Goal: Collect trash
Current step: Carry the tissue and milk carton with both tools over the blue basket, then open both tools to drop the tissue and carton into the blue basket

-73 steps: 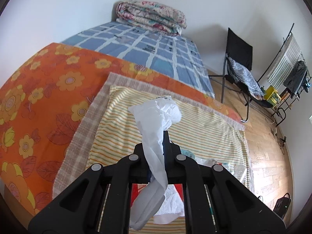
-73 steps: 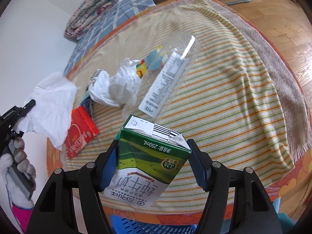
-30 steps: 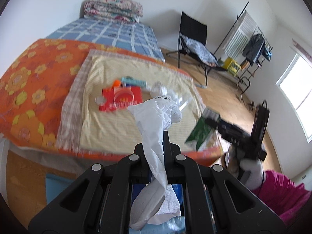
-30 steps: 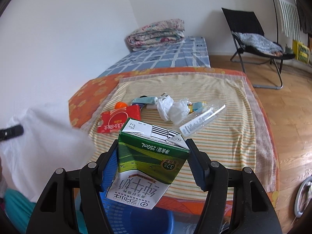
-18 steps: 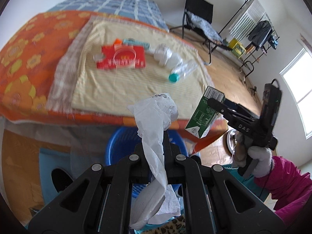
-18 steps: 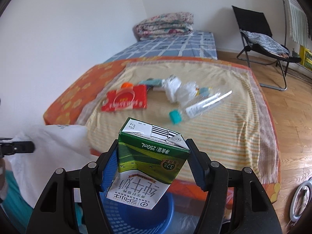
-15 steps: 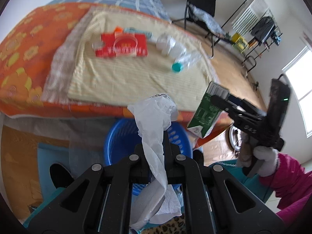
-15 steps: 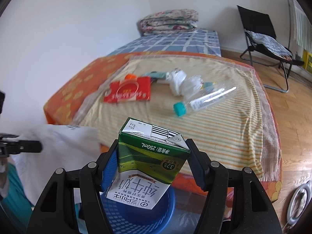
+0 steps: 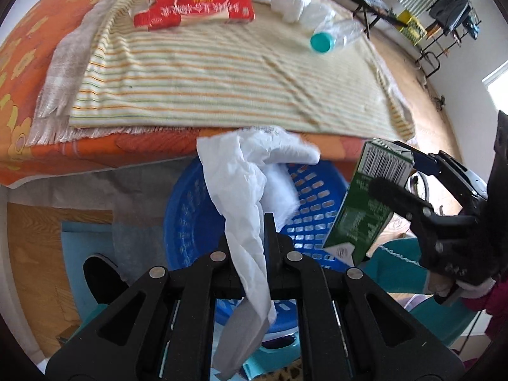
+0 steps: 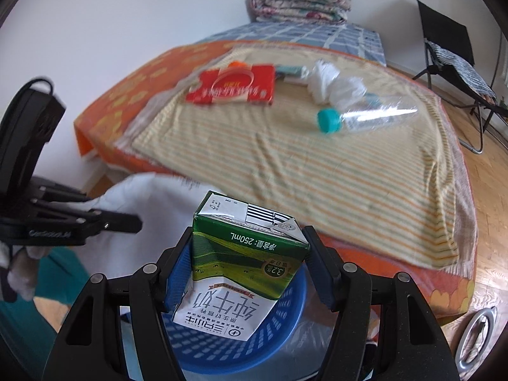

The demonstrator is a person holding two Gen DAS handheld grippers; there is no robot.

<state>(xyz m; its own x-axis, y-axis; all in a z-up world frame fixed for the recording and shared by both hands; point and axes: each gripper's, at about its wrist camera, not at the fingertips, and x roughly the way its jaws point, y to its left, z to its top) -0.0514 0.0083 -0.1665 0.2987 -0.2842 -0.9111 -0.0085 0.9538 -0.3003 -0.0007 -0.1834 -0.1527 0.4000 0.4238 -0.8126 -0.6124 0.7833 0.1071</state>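
My left gripper (image 9: 254,222) is shut on a crumpled white tissue (image 9: 244,184) and holds it over the blue basket (image 9: 187,222) on the floor. My right gripper (image 10: 249,238) is shut on a green and white milk carton (image 10: 241,266), also held above the basket (image 10: 285,333). The carton shows at the right of the left wrist view (image 9: 365,209). On the striped cloth (image 10: 285,158) lie a red packet (image 10: 231,89), a clear bottle with a teal cap (image 10: 362,116) and a white wad (image 10: 333,85).
The bed (image 10: 120,101) with an orange flowered sheet sits just behind the basket. A folding chair (image 10: 451,54) stands at the back right on the wooden floor (image 10: 489,190). A folded quilt (image 10: 298,3) lies at the bed's far end.
Both grippers have moved from above the bed down to the basket at its near edge, each still holding its item. The basket now sits right under both.
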